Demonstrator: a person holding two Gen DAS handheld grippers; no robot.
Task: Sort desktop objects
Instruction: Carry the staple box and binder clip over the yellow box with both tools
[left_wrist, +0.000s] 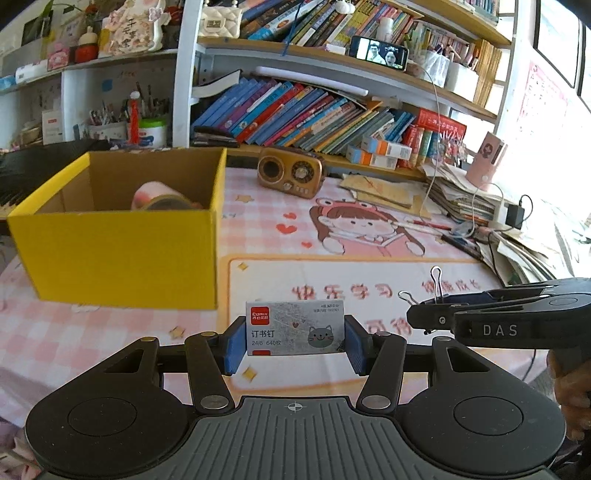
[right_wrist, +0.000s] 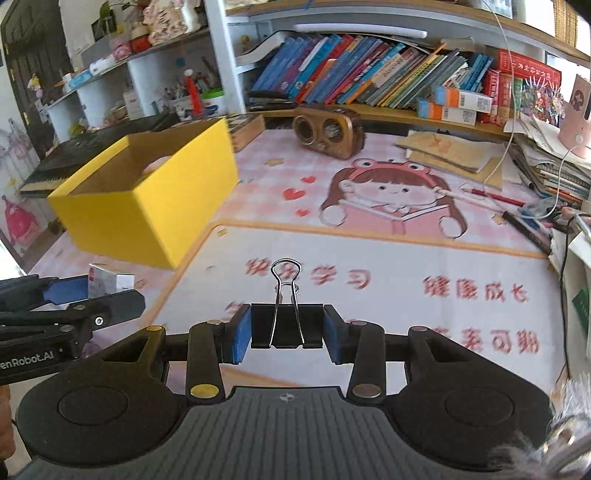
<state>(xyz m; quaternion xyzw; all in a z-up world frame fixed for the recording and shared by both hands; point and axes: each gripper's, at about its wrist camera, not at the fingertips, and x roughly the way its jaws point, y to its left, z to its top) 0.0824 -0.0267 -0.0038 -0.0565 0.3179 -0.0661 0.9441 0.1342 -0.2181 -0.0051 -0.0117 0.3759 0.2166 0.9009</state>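
Only the left wrist view looks into the yellow box (left_wrist: 114, 243), where a pink tape roll (left_wrist: 159, 197) lies. The left claw (left_wrist: 295, 341) grips a grey staple box (left_wrist: 295, 326) printed with a cat; the right claw (right_wrist: 287, 334) clenches a black binder clip (right_wrist: 286, 325), wire handles upright. Bare pink table (right_wrist: 388, 251) spreads rightward to stacked papers (right_wrist: 546, 173).

A child's home study: crammed bookshelves (left_wrist: 314, 114) above a cartoon desk mat (right_wrist: 369, 258).

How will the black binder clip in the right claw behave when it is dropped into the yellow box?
The binder clip looks like stiff metal, so it probably keeps its shape. Its wire handles may swing. It seems small and light, and unlikely to roll.
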